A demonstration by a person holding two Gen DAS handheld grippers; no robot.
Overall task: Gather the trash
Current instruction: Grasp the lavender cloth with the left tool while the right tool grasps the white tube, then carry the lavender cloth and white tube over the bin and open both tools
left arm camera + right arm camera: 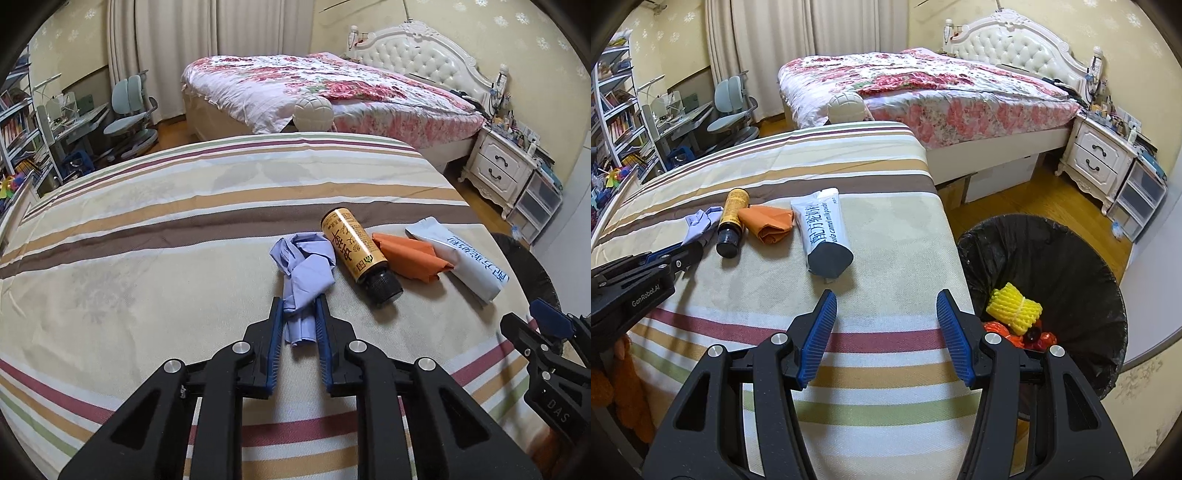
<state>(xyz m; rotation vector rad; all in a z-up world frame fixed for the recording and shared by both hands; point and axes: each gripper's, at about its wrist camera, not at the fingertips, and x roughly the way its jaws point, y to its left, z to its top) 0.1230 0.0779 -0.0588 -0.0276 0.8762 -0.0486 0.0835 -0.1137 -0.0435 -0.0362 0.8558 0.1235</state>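
Beside the bed, right view only, lined bin (1071, 258), right fingers (886, 299) spread, left fingers (300, 306) pinching lilac cloth (303, 266)

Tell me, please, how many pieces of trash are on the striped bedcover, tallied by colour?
Lilac: 1, the crumpled lilac wrapper, pinched by the left gripper
Gold: 1, the gold bottle
Orange: 1, the orange wrapper
White: 1, the white pouch
Total: 4, all on the striped bedcover

striped bed (147, 229) | on it: purple cloth (303, 266), bottle (360, 254), orange paper (410, 260), pouch (461, 258)
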